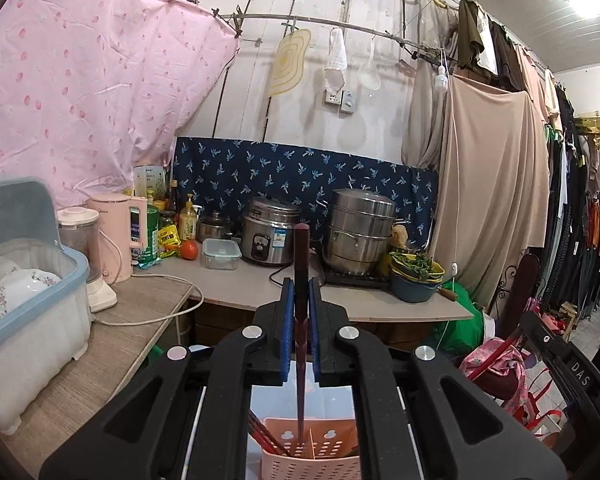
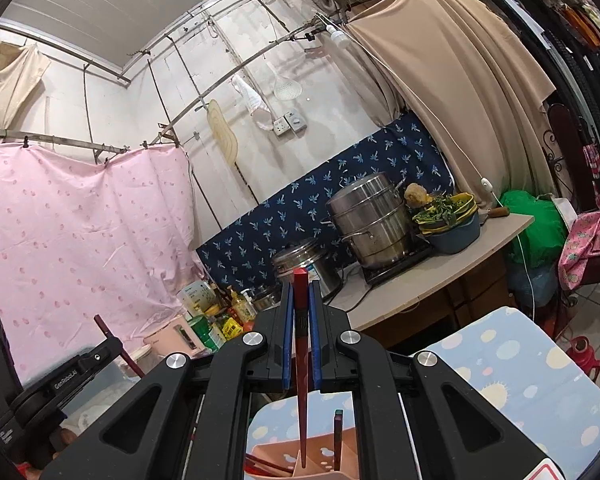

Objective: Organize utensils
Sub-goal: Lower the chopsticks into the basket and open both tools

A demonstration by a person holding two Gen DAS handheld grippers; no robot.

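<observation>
Each claw is pinching one chopstick: the left claw (image 1: 300, 320) is holding a dark chopstick (image 1: 301, 264), the right claw (image 2: 300, 320) a red chopstick (image 2: 301, 320). Both sticks are running twelve-to-six, tips dipping into the pink holder (image 1: 312, 460) at six o'clock.

- Right gripper (image 2: 300, 292): jaws closed on a red chopstick (image 2: 301, 360), held upright between the blue pads (image 2: 287, 340).
- Chopstick's lower tip: inside the pink perforated holder (image 2: 320, 462), beside a darker chopstick (image 2: 338, 432).
- Holder: on a table with a dotted cloth (image 2: 520, 376).
- Left gripper (image 2: 112, 346): at lower left, clamping another dark chopstick (image 2: 105, 328).
- Background: steel steamer pot (image 2: 370, 220) on the counter (image 2: 440, 272).
</observation>
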